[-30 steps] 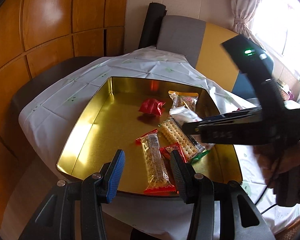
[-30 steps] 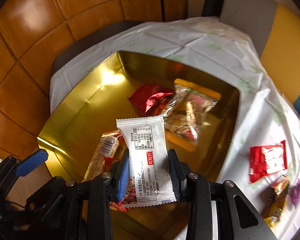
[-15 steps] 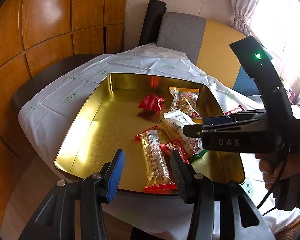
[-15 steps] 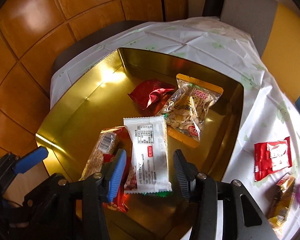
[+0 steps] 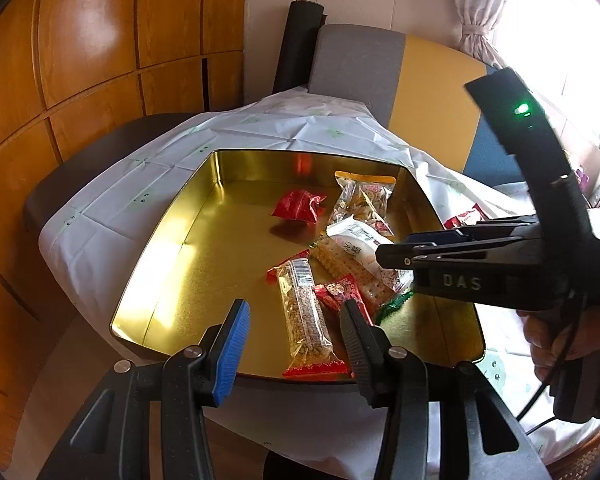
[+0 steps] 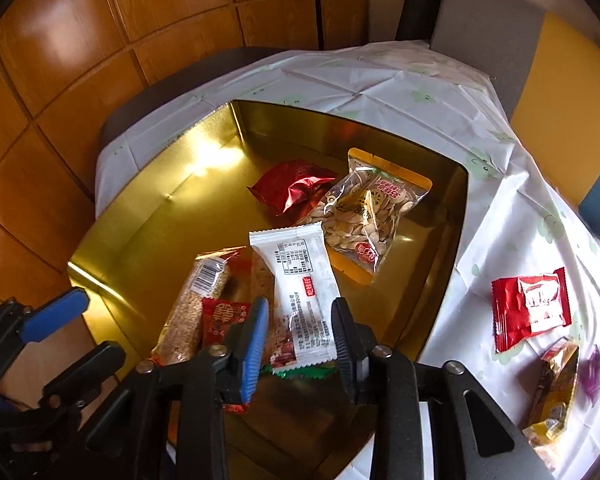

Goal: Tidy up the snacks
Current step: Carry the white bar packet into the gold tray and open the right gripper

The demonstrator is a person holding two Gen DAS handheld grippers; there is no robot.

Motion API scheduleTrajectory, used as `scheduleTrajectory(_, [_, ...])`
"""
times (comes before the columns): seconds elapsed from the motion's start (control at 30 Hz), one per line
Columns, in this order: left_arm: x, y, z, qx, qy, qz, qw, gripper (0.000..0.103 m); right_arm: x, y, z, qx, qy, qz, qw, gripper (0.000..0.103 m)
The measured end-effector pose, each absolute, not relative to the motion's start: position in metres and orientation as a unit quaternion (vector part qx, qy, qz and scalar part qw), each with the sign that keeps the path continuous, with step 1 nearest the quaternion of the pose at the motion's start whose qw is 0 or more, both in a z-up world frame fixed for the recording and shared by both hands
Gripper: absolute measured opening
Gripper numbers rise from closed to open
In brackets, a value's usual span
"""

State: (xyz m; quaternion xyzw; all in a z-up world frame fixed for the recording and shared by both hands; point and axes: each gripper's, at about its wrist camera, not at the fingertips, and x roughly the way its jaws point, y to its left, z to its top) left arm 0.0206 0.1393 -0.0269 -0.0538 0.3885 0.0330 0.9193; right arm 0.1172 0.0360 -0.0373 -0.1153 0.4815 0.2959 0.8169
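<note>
A gold tin tray (image 5: 172,264) (image 6: 148,216) on the table holds several snacks: a red packet (image 5: 298,206) (image 6: 290,190), a bag of seeds (image 5: 362,202) (image 6: 370,216), a grain bar (image 5: 304,312) (image 6: 192,304), a small red sachet (image 5: 340,292) and a white packet (image 6: 300,292) (image 5: 360,240) lying on a cracker pack. My right gripper (image 6: 300,340) is open, jaws either side of the white packet's near end. My left gripper (image 5: 294,344) is open and empty above the tray's near rim. On the cloth lie a red packet (image 6: 530,308) and a gold packet (image 6: 554,388).
A white tablecloth (image 5: 112,200) (image 6: 420,92) covers the table. A grey and yellow chair (image 5: 380,76) stands behind it, and wood panelling (image 5: 80,60) to the left. The right gripper's body (image 5: 500,264) reaches over the tray's right side in the left wrist view.
My right gripper opened and let go of the white packet, which now lies in the tray on the cracker pack. The gripper has drawn back slightly. My left gripper has barely moved.
</note>
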Motion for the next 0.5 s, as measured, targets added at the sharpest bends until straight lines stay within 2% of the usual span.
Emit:
scheduleTrajectory(0.4, [0.018, 0.133, -0.024, -0.047, 0.386, 0.028, 0.921, 0.048, 0.095, 0.022, -0.028, -0.108, 0.46, 0.296, 0.83, 0.036])
scheduleTrajectory(0.5, [0.019, 0.131, -0.023, -0.045, 0.385, 0.027, 0.921, 0.048, 0.092, 0.016, -0.023, -0.1, 0.453, 0.295, 0.836, 0.043])
